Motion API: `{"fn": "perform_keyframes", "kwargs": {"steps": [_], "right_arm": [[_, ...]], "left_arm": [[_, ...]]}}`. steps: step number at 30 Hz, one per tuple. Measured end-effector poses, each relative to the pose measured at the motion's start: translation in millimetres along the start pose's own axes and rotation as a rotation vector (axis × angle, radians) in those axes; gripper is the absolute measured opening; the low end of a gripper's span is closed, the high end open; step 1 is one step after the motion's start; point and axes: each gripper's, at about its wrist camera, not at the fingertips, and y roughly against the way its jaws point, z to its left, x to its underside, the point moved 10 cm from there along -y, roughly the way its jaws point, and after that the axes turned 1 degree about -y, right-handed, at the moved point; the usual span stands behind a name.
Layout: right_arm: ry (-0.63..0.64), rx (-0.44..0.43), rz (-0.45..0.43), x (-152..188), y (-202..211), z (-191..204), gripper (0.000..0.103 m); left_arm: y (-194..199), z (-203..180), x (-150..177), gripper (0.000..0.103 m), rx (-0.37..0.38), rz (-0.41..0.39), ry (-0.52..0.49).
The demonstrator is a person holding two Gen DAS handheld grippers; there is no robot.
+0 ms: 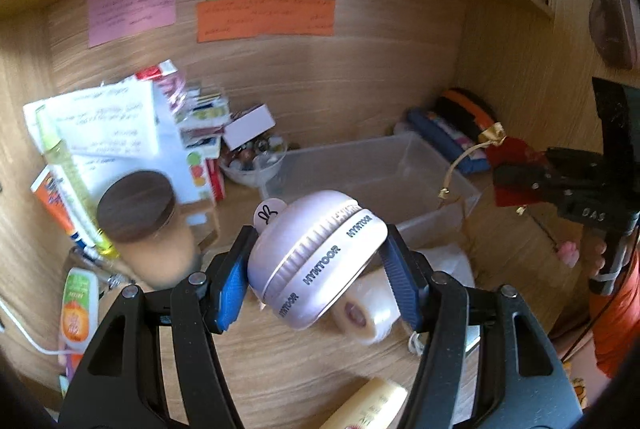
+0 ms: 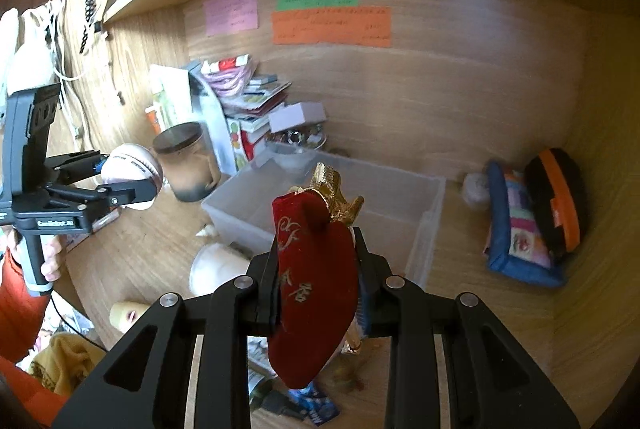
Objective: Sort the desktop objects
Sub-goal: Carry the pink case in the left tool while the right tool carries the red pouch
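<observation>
Currently both grippers are loaded and off the desk. Left gripper [image 1: 318, 271] is clamped on the white HYNTOOR headphones [image 1: 316, 257], band running diagonally between the blue pads. The clear plastic bin [image 1: 436, 165] lies ahead and slightly right of it, long axis running left-near to right-far. Right gripper [image 2: 316, 269] pinches a red velvet pouch [image 2: 314, 293] with gold cord, hanging tip-down; the bin [image 2: 434, 201] sits directly ahead, near rim just beyond the fingers. Judgement: right hand is nearer the drop. Surface: wood desk [image 2: 472, 285] in a wood alcove, shelf overhead, sticky notes [image 2: 332, 25] on the back panel, clutter at left.
</observation>
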Motion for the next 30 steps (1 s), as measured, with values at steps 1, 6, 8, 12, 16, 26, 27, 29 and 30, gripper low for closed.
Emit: {"fn": "perform_keyframes", "kwargs": {"steps": [1,6,8,12,16,26,27,29,30], "right_arm": [[0.001,0.008,-0.003,-2,-1,-3,0.025],[0.002,0.024,-0.004,-17,-9,-15,0.025],[0.006,0.03,-0.005,-22,-13,-18,0.025],[0.007,0.044,-0.01,-32,-24,-22,0.025],[-0.008,0.043,0.014,-37,-41,-29,0.025],[-0.044,0.017,0.128,-23,-99,-51,0.025],[-0.043,0.021,0.138,-22,-104,-53,0.025],[-0.041,0.025,0.165,-17,-116,-58,0.025],[-0.036,0.02,0.183,-14,-122,-59,0.025]], "left_arm": [[-3,-2,-4,0.061,0.005,0.002,-0.003],[-21,-7,-19,0.061,0.037,0.019,-0.013],[-29,-9,-24,0.061,0.045,0.028,-0.018],[-47,-12,-34,0.061,0.046,0.049,-0.035],[-74,-14,-42,0.061,0.038,0.084,-0.055],[-141,-1,-43,0.061,0.03,0.19,-0.022],[-148,0,-40,0.061,0.028,0.203,-0.026],[-161,1,-34,0.061,0.022,0.234,-0.035],[-166,1,-31,0.061,0.019,0.244,-0.043]]}}
